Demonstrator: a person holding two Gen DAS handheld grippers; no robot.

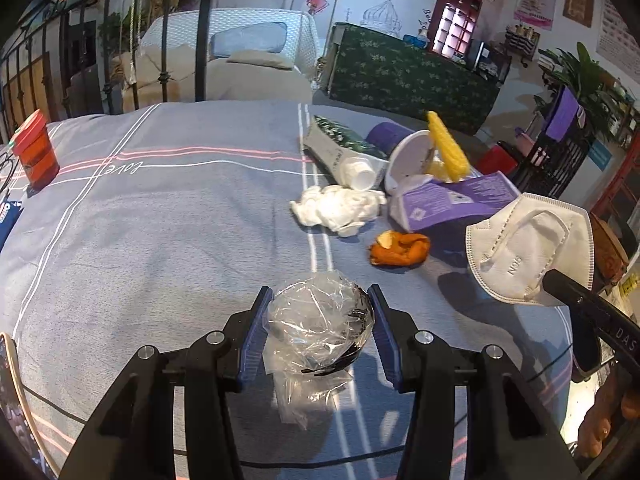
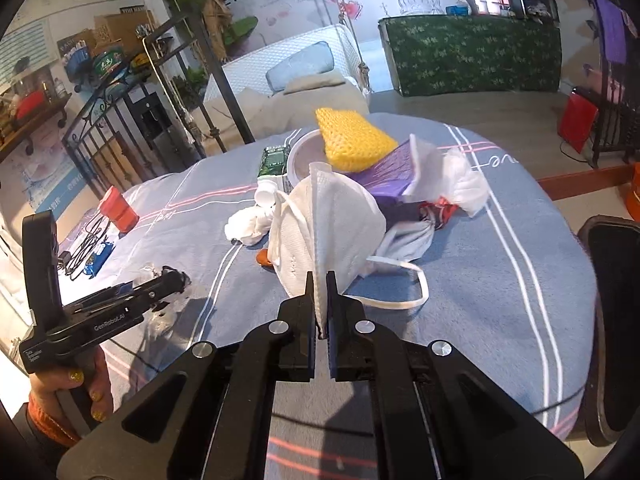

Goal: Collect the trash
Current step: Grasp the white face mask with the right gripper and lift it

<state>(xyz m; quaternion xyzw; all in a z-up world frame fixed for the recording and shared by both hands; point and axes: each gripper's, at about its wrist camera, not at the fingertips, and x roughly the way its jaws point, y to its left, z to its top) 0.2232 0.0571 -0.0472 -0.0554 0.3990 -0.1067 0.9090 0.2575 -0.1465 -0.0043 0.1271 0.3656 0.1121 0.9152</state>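
Observation:
My left gripper (image 1: 320, 300) is shut on a crumpled clear plastic bag (image 1: 318, 330), held just above the grey-blue striped bedcover (image 1: 160, 220). My right gripper (image 2: 320, 280) is shut on the folded edge of a white N95 mask (image 2: 324, 232) and holds it up; the mask also shows in the left wrist view (image 1: 528, 248). On the cover lie a crumpled white tissue (image 1: 340, 208), an orange peel (image 1: 400, 249), a green toothpaste tube (image 1: 344, 148), a purple packet (image 1: 452, 200), a white bowl (image 1: 412, 156) and a yellow sponge (image 2: 354, 144).
A red cup (image 1: 35, 152) stands at the far left of the cover, with cables and a blue pack (image 2: 96, 256) beside it. A black iron bed frame (image 2: 192, 80) stands behind. A dark bin rim (image 2: 612, 320) is at the right edge.

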